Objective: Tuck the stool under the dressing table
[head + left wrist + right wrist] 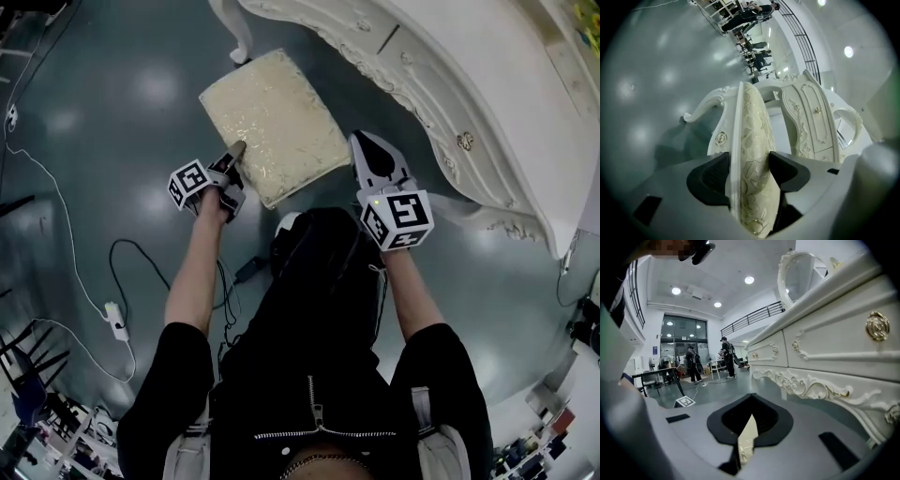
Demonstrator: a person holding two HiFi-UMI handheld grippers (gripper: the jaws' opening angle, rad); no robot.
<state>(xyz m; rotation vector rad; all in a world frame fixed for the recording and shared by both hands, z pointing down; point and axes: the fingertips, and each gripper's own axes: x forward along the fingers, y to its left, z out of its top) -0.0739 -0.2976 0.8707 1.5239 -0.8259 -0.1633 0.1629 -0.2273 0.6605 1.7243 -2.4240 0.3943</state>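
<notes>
The stool (272, 122) has a cream patterned cushion on a white carved frame and stands on the grey floor in front of the white dressing table (487, 103). My left gripper (234, 155) is at the seat's near left edge. In the left gripper view the left gripper (749, 171) is shut on the stool, its pads pressing the white frame and the cushion (757, 122). My right gripper (359, 148) is at the seat's near right corner. In the right gripper view the right gripper (749, 427) has its jaws nearly together on a sliver of cushion (747, 439).
The dressing table's drawer front (825, 348) runs close along my right side, with an oval mirror (801, 273) on top. A curved table leg (239, 33) stands just beyond the stool. White and black cables (94, 291) lie on the floor at left. People (691, 363) stand far off.
</notes>
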